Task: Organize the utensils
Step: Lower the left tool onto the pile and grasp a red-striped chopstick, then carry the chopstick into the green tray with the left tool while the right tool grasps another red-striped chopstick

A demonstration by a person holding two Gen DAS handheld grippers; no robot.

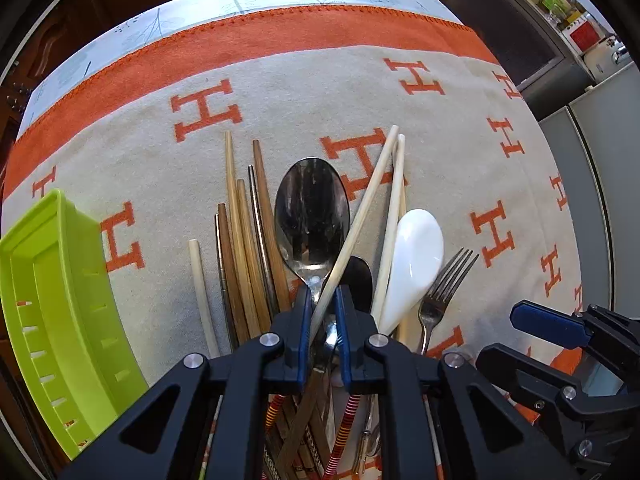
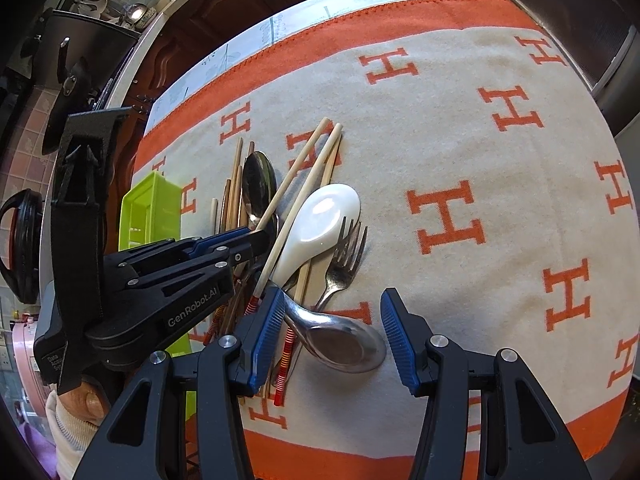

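Left gripper (image 1: 323,300) clamped on pale chopstick (image 1: 362,216) — long axis slanting away over spoons; right gripper (image 2: 330,332) agape, empty.

Counted on the blanket: three metal spoons (image 1: 312,216), one white ceramic spoon (image 1: 412,256), one fork (image 1: 440,292), one green basket (image 1: 60,312). The chopsticks (image 1: 240,240) overlap too much to count.

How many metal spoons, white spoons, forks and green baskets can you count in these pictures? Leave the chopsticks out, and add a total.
Metal spoons: 3
White spoons: 1
Forks: 1
Green baskets: 1
Total: 6
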